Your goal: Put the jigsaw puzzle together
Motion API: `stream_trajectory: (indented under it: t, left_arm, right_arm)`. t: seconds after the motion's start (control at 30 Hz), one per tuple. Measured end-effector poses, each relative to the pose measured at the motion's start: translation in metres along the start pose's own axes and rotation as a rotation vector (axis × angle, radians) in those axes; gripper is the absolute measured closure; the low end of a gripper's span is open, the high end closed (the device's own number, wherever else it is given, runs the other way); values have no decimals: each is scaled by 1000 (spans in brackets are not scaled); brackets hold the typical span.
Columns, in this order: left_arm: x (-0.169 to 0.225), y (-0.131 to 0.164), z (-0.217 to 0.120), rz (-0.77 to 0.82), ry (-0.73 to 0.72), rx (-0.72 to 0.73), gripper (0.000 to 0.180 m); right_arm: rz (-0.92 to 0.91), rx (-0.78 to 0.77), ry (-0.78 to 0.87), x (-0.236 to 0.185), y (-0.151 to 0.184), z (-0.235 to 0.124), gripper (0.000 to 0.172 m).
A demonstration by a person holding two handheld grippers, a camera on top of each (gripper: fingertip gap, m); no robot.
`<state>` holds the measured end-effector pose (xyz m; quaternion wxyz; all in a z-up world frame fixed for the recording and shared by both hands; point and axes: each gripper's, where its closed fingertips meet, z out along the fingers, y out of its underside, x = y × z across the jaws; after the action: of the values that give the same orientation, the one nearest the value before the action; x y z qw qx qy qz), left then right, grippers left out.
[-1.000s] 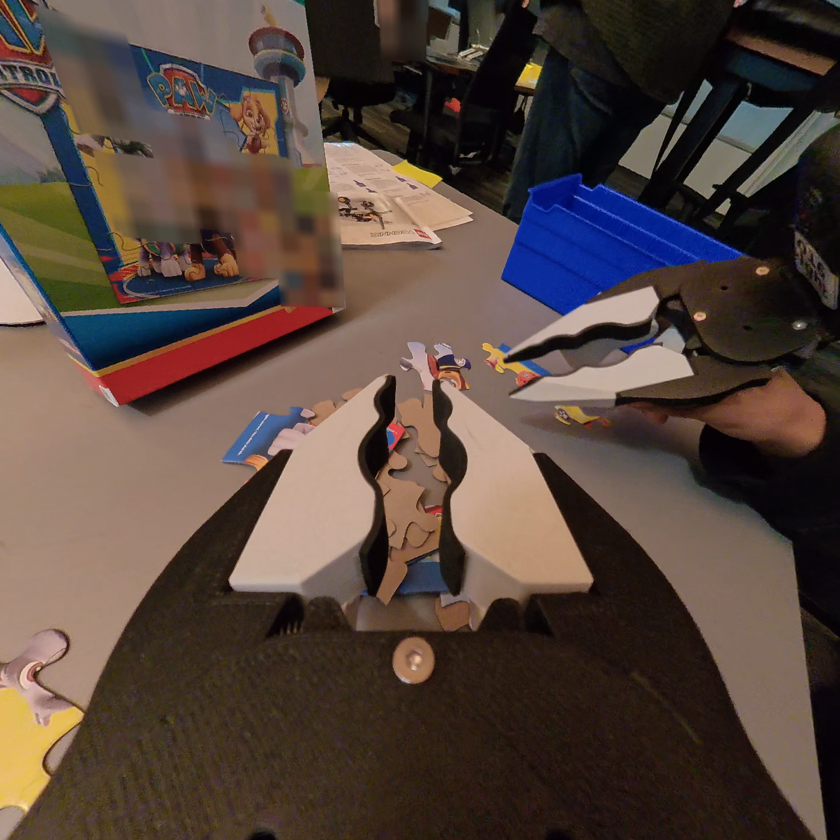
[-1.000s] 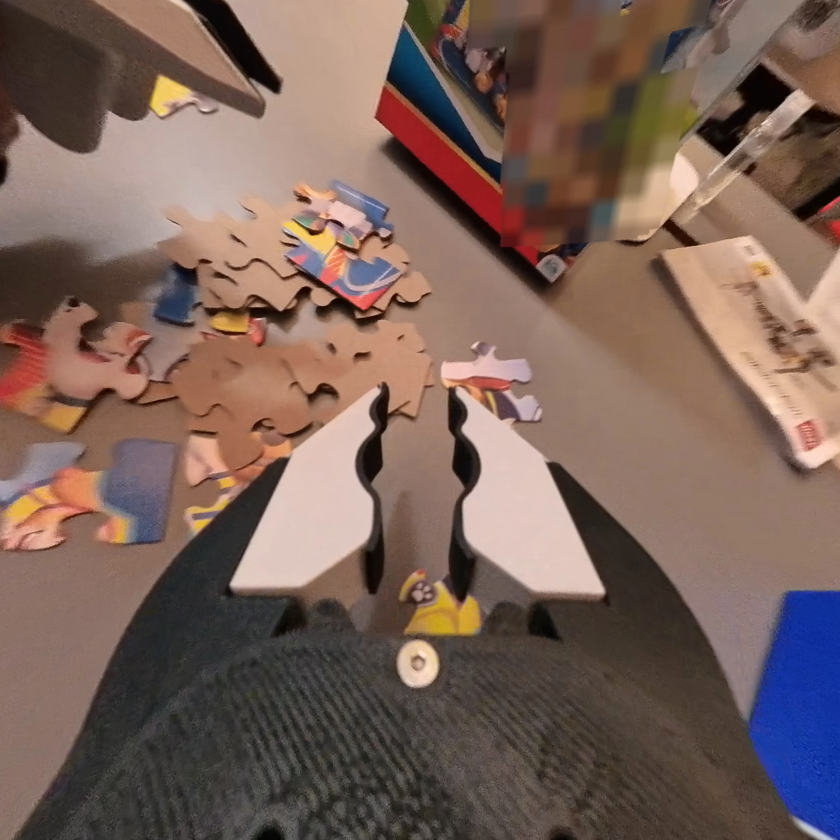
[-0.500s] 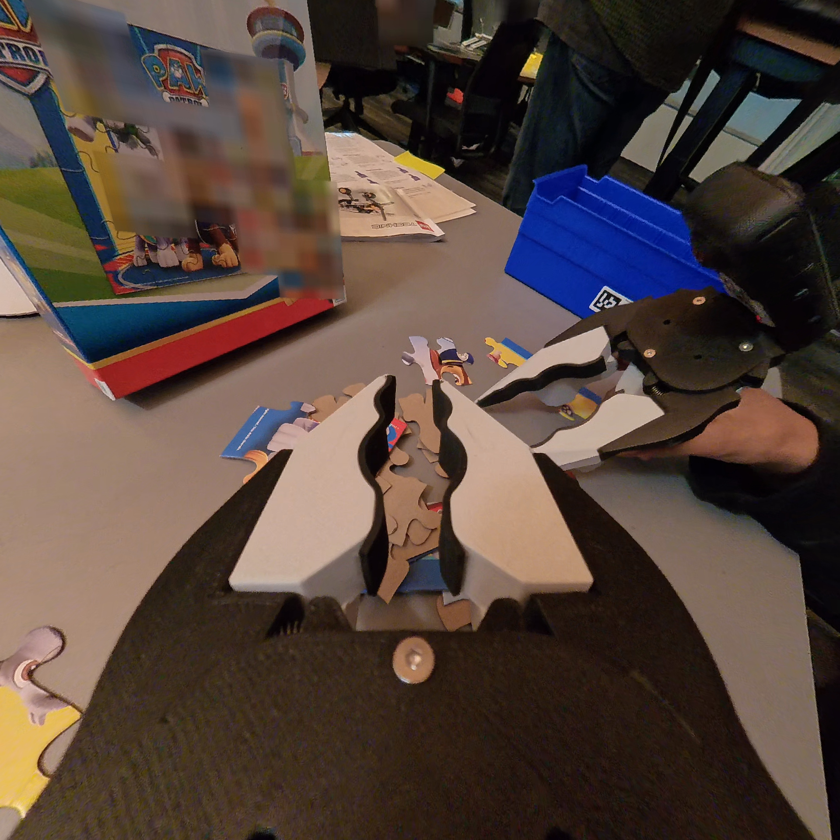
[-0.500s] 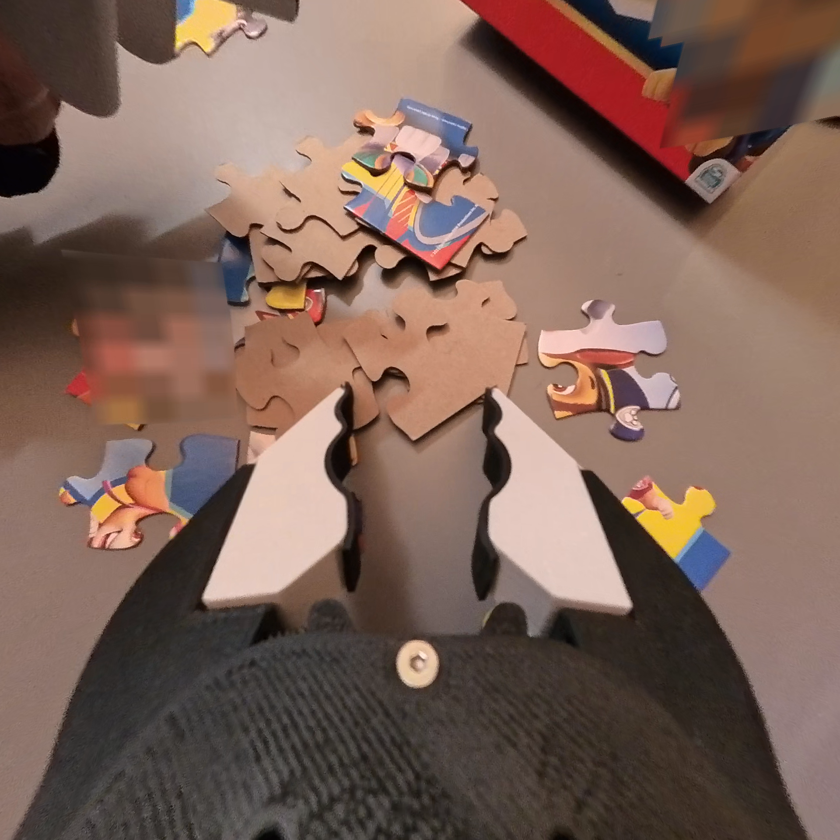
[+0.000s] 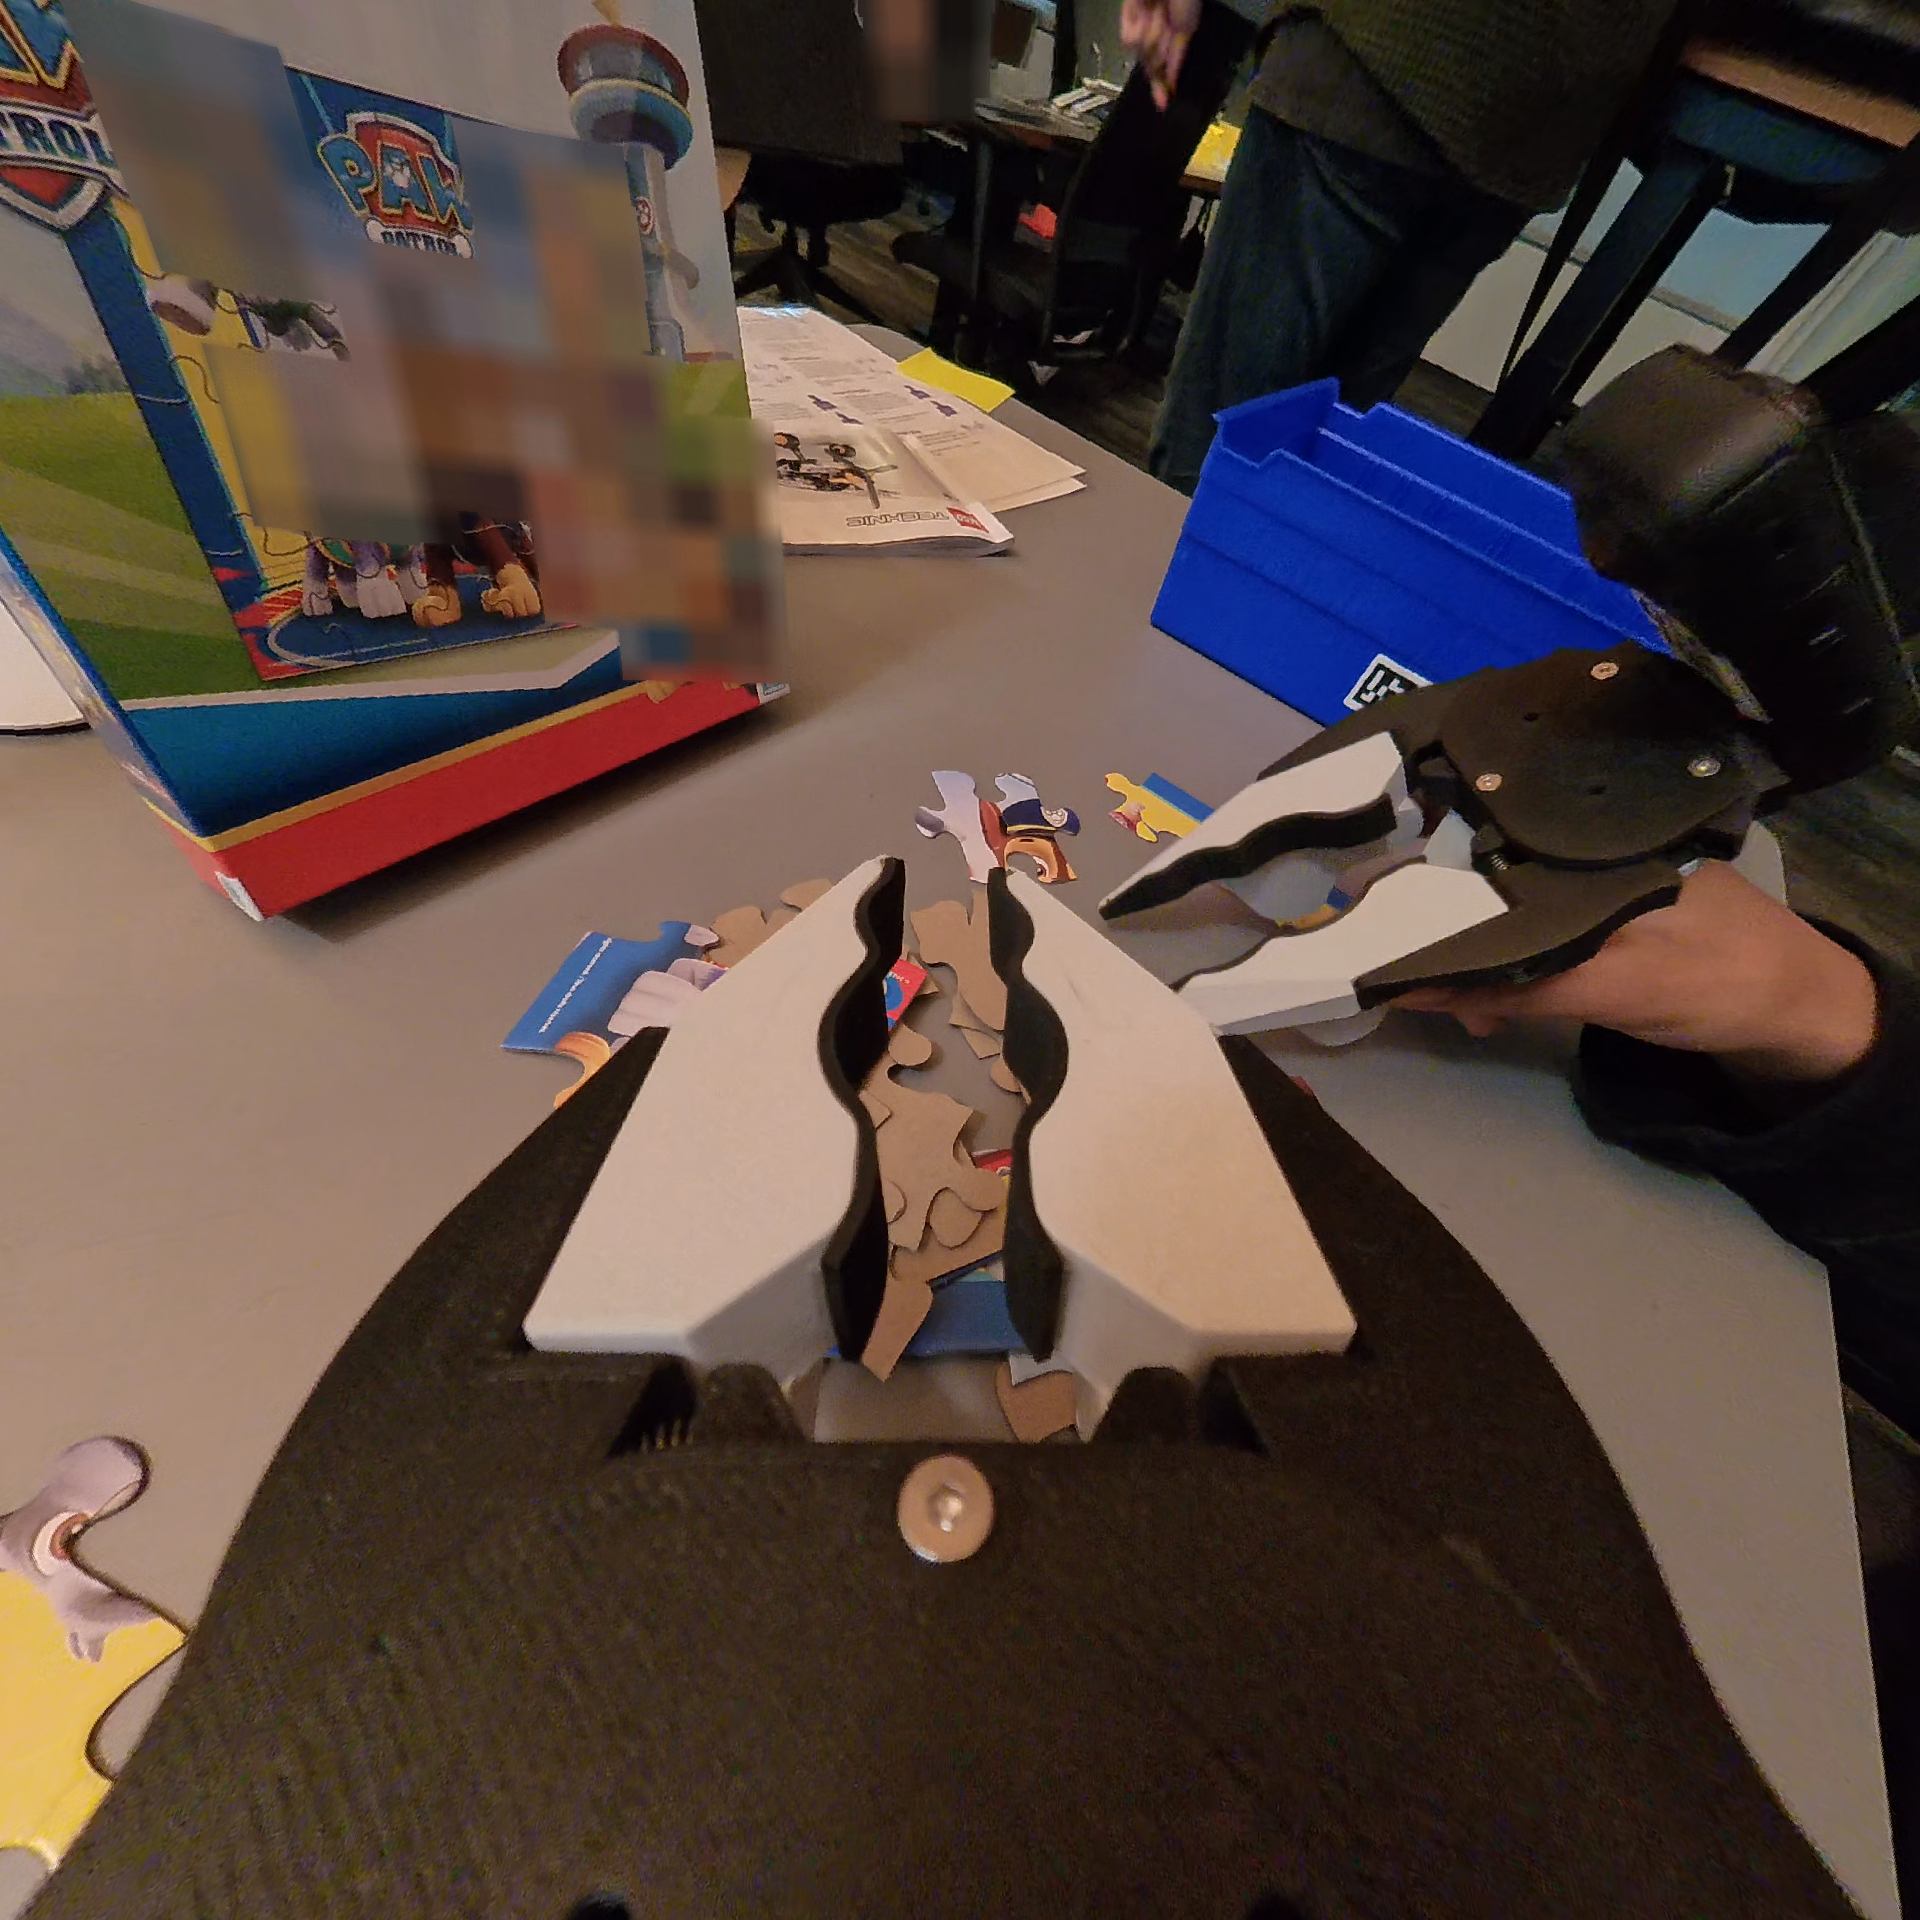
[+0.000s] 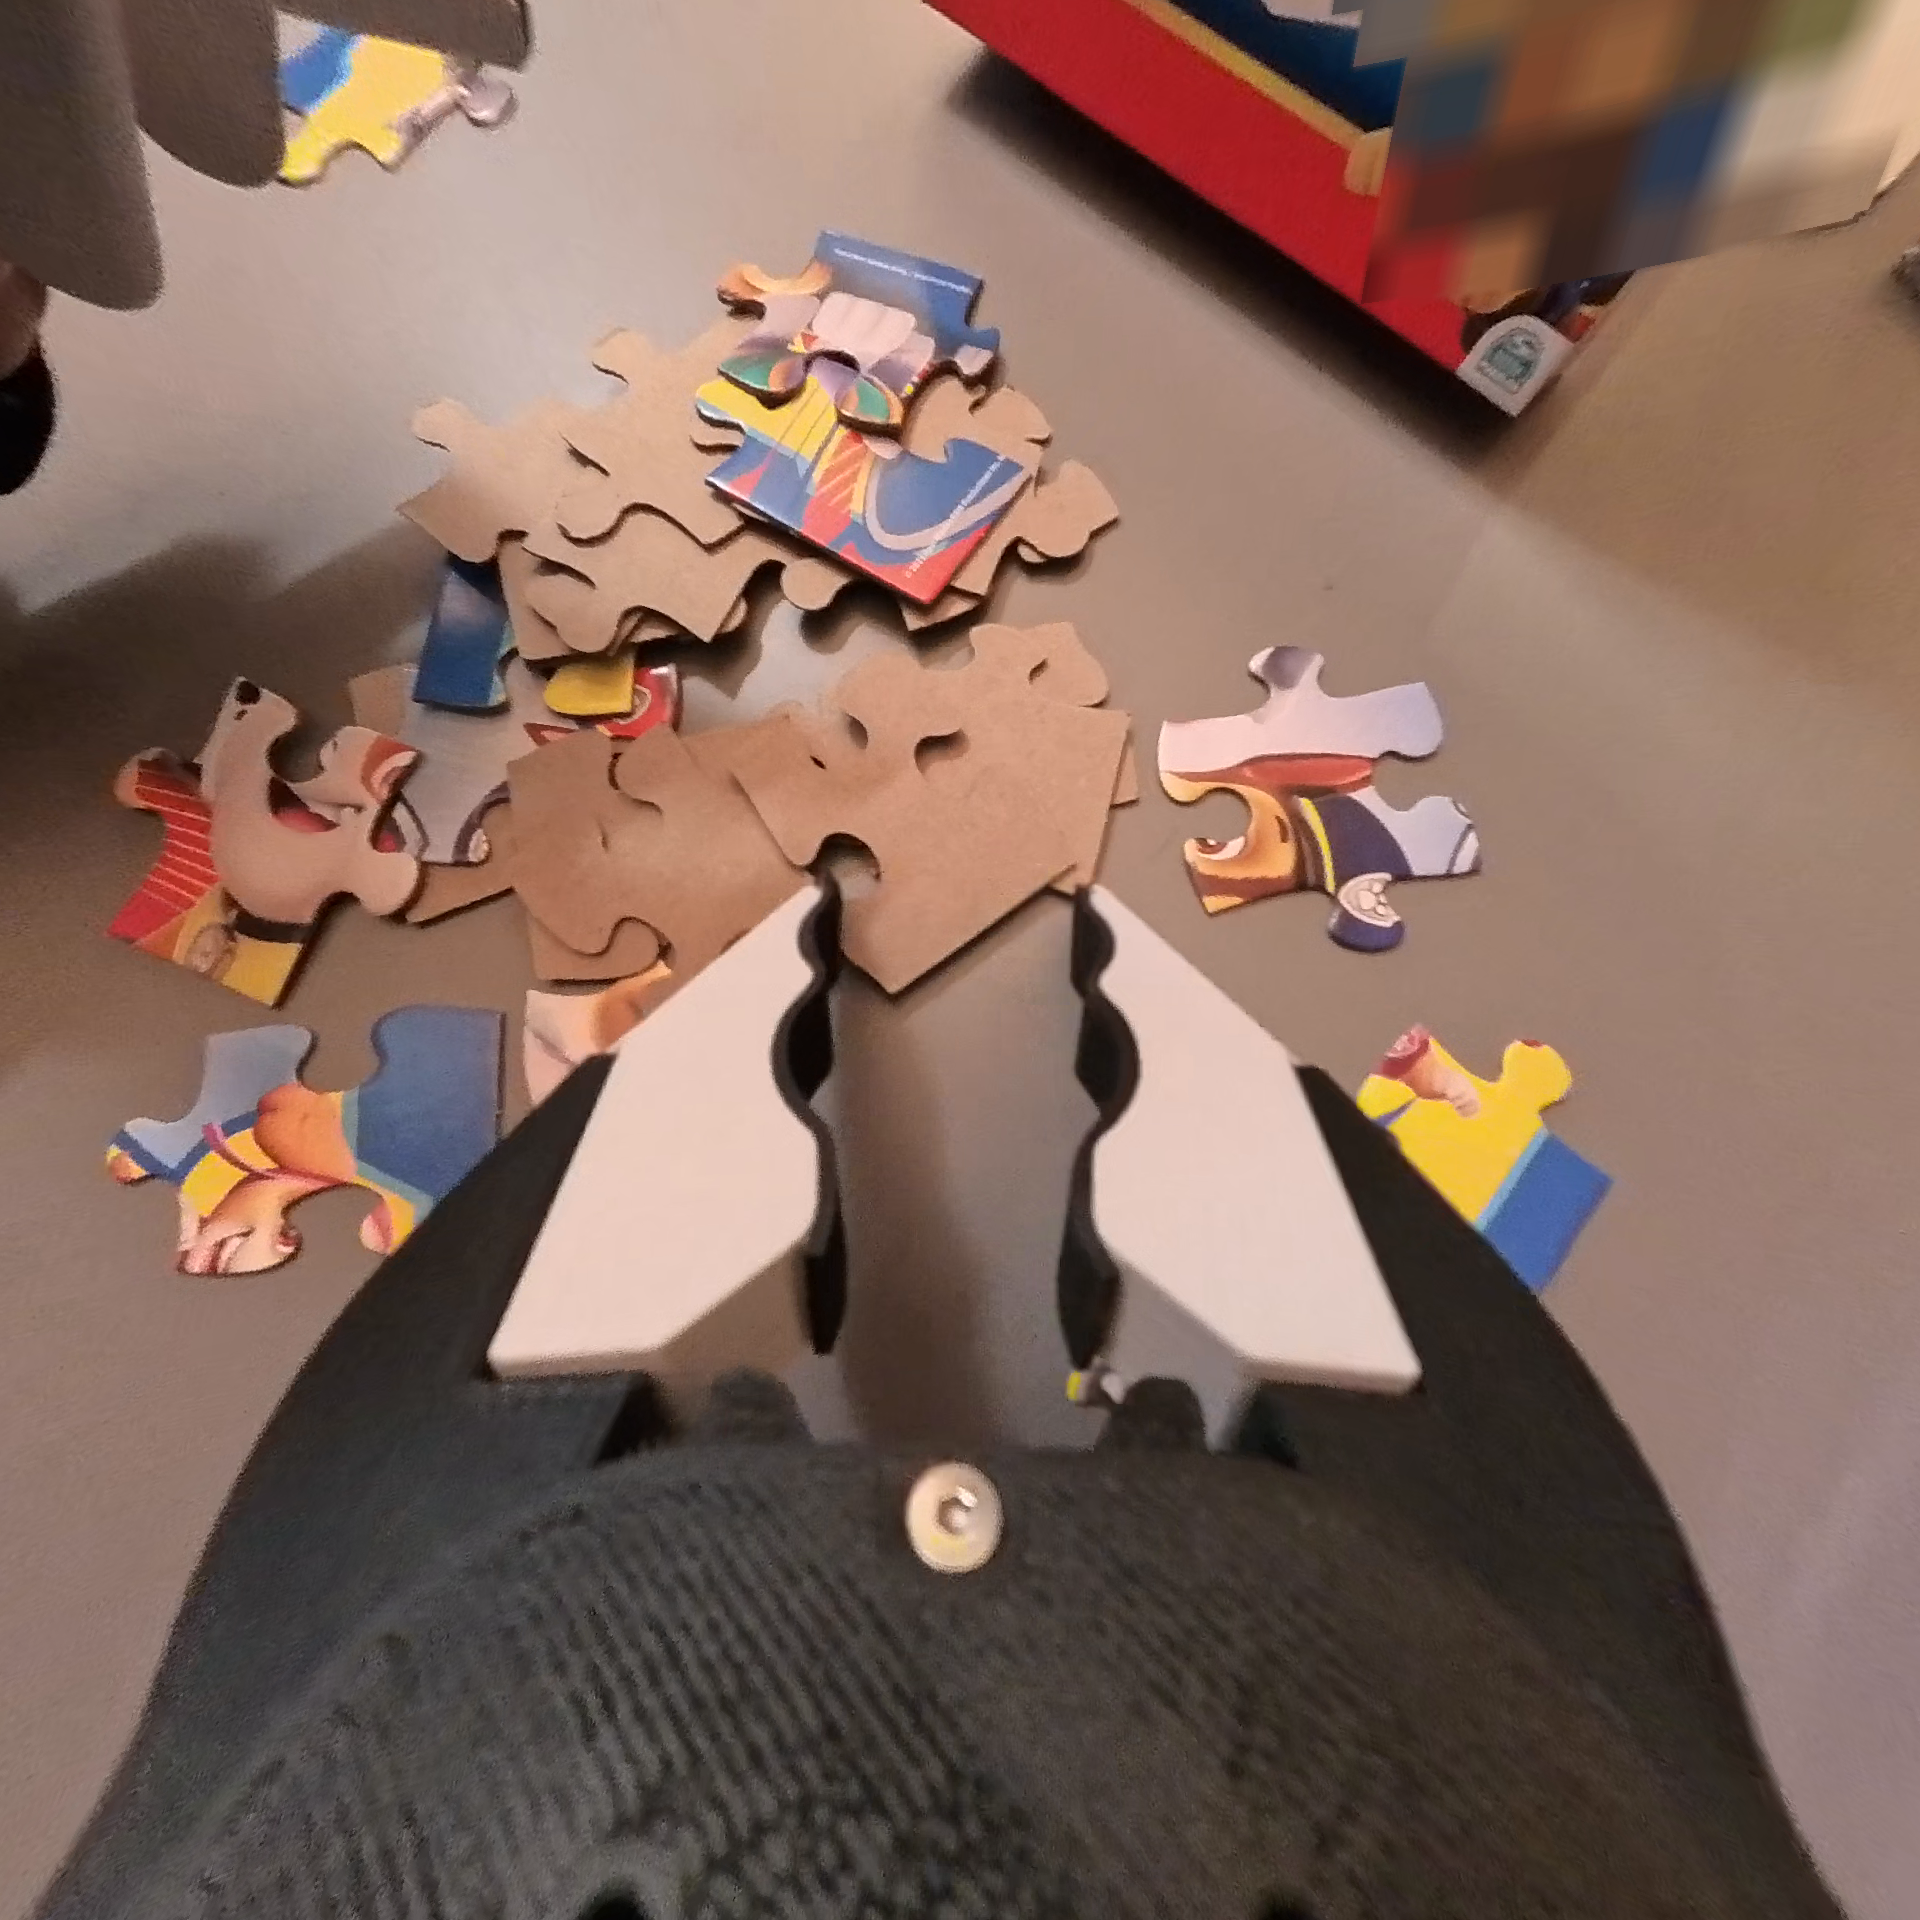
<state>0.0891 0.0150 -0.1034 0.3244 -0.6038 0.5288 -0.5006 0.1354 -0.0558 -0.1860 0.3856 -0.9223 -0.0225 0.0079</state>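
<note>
My right gripper (image 6: 951, 904) is open just above the grey table (image 6: 1558, 623). Its fingertips (image 6: 1112, 935) straddle the near corner of a brown face-down puzzle piece (image 6: 966, 821) at the edge of a loose pile of pieces (image 6: 665, 499). I cannot tell whether the pads touch it. The left wrist view shows the right gripper (image 5: 1148, 951) low and tilted, in a hand (image 5: 1662, 987). My left gripper (image 5: 943, 873) hovers over the same pile (image 5: 935, 1143) with its jaws narrowly apart and nothing between the pads. One of its fingers (image 6: 94, 156) shows at the top left of the right wrist view.
A picture-side piece (image 6: 1320, 790) and a yellow-blue piece (image 6: 1496, 1153) lie right of my right gripper. A puzzle box (image 5: 364, 520) stands at the back left, with booklets (image 5: 883, 457) behind it. A blue bin (image 5: 1382, 551) is at the right. A person (image 5: 1351, 208) stands beyond the table. My hands' fingertips stand some 12 cm from each other.
My right gripper came down and forward to the pile, opened wide, then narrowed a little around the brown piece's corner. My left gripper has stayed put with the same narrow gap.
</note>
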Motion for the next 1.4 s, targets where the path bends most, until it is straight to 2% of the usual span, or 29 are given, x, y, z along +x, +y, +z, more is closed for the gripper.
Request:
stream_trajectory:
  t: [0.07,0.13,0.33,0.37,0.4,0.53,0.67,0.77,0.83,0.93,1.13,1.4]
  left_arm:
    - [0,0,0,3,-2,-1,166]
    - [0,1,0,5,-5,-4,166]
    - [-1,1,1,5,-5,-5,166]
    - [0,1,1,6,-5,-5,166]
    - [0,1,1,7,-5,-5,166]
    - [1,1,1,8,-3,-5,166]
    - [1,1,1,9,-3,-8,166]
    - [1,2,2,10,-2,-9,166]
    - [1,2,2,13,-4,-13,166]
    - [1,3,2,13,-5,-15,166]
    - [1,2,1,13,-4,-10,166]
    - [14,4,4,35,60,-24,163]
  right_arm:
    - [15,-25,0,0,4,3,120]
    - [53,-30,-28,-3,4,4,123]
    - [114,-21,-51,-1,3,3,152]
    - [111,-9,-49,0,2,1,167]
    - [108,3,-50,0,0,-1,172]
    - [115,12,-47,2,1,-4,172]
    - [132,24,-66,-2,-1,-2,129]
    - [120,-9,-35,0,2,5,121]
    - [102,-27,0,3,2,8,124]
    - [83,-46,9,0,1,9,144]
    - [70,-24,14,-1,-1,5,148]
    - [110,176,-64,-4,-28,-28,149]
